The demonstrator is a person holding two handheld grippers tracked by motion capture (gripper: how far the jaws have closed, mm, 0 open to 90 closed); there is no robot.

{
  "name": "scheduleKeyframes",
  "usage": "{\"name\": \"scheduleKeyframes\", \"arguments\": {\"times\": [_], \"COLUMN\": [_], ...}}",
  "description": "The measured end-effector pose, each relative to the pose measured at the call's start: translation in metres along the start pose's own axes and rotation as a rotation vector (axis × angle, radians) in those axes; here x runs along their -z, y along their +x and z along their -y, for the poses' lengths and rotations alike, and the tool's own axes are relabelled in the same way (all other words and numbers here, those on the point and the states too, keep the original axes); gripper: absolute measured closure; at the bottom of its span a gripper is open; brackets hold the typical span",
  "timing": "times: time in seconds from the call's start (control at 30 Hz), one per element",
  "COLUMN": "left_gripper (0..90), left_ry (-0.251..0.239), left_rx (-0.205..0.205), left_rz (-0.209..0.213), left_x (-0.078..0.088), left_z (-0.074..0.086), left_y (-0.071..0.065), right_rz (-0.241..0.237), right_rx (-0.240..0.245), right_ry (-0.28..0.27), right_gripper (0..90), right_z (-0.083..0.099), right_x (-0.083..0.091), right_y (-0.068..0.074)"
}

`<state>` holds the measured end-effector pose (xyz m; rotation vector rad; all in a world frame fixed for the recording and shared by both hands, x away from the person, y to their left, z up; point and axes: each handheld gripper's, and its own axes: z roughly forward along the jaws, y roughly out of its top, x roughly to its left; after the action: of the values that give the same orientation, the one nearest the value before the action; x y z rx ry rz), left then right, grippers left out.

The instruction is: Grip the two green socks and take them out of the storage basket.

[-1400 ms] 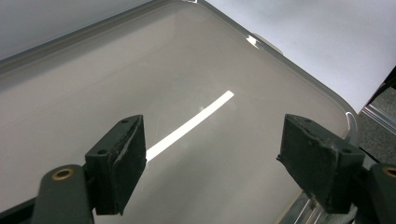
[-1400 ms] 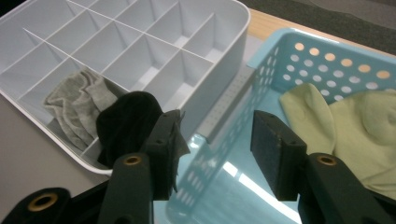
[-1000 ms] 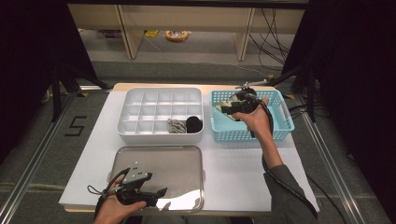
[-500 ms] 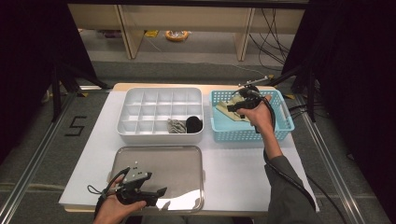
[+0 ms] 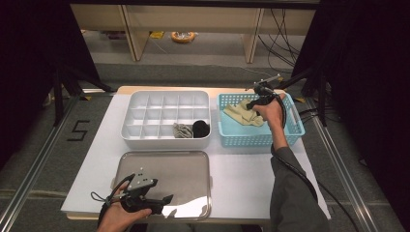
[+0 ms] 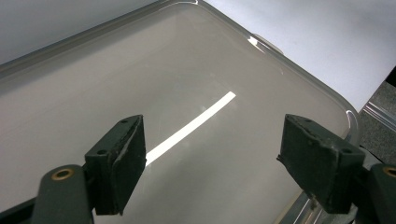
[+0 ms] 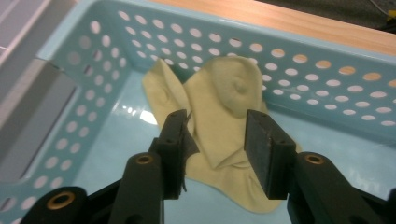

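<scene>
White desk on a grey floor, shelving behind. In the blue basket (image 5: pixel 295 126) at its far right corner, the right tool (image 7: pixel 215 140), jaws just narrowing, straddles the yellow sock (image 7: pixel 219 116) without pinching it. Left tool (image 6: pixel 212 163) gapes empty above the steel tray (image 6: pixel 289 77)

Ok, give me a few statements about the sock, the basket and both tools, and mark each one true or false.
1. The yellow sock lies in the blue basket. True.
2. The right tool is over the metal tray. False: it is over the sock in the basket.
3. The left tool stands open above the metal tray. True.
4. The divided white box is empty. False: it holds a grey item and a black item.
</scene>
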<state>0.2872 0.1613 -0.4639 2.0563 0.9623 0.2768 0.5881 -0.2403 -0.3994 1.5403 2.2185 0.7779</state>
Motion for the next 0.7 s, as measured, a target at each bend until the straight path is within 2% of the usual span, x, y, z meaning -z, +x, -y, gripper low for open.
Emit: {"name": "scheduleKeyframes", "arguments": {"times": [0.07,0.17,0.2,0.27,0.3,0.33,0.4,0.47,0.5,0.53,0.57,0.6,0.63,0.7], "left_gripper": [21.9,21.9,21.9,21.9,21.9,21.9,21.9,21.9,21.9,21.9,21.9,21.9,21.9,21.9], "left_ry": [0.002,0.003,0.004,0.004,0.004,0.003,-0.002,0.005,0.005,0.004,0.004,0.006,-0.008,0.006], "left_rx": [-0.006,-0.006,-0.007,-0.007,-0.007,-0.006,0.001,-0.007,-0.006,-0.004,-0.004,-0.007,0.002,-0.003], "left_rz": [0.003,0.004,0.006,0.006,0.006,0.007,0.008,0.011,0.005,0.009,0.009,0.012,0.011,0.014], "left_x": [0.000,0.000,0.000,0.000,0.000,-0.001,-0.001,-0.001,-0.001,-0.001,-0.001,-0.001,-0.001,0.000], "left_z": [0.000,0.000,-0.001,-0.001,0.000,0.000,0.000,0.000,0.000,0.000,0.000,0.000,0.000,-0.001], "left_y": [0.000,0.000,0.000,0.000,0.000,0.000,-0.001,-0.001,-0.001,-0.001,-0.001,0.000,-0.001,0.000], "right_rz": [0.026,0.031,0.023,0.031,0.035,0.051,0.054,0.045,0.050,0.046,0.046,0.044,0.044,0.044], "right_rx": [-0.026,-0.016,-0.055,-0.041,-0.086,-0.049,-0.062,-0.090,-0.057,-0.094,-0.094,-0.068,-0.068,-0.080], "right_ry": [0.029,0.023,0.044,0.037,0.046,0.037,0.025,0.054,0.047,0.051,0.051,0.049,0.049,0.058], "right_gripper": [63.0,65.5,66.5,67.3,67.5,68.1,68.2,68.9,69.1,69.5,69.5,69.9,69.9,69.9], "right_z": [-0.001,-0.002,-0.003,-0.003,-0.003,-0.004,-0.004,-0.005,-0.005,-0.005,-0.005,-0.006,-0.006,-0.006], "right_x": [-0.006,-0.010,-0.012,-0.014,-0.015,-0.019,-0.023,-0.024,-0.025,-0.028,-0.028,-0.031,-0.031,-0.033], "right_y": [-0.005,-0.010,-0.010,-0.013,-0.011,-0.018,-0.019,-0.019,-0.022,-0.020,-0.020,-0.022,-0.022,-0.021]}}
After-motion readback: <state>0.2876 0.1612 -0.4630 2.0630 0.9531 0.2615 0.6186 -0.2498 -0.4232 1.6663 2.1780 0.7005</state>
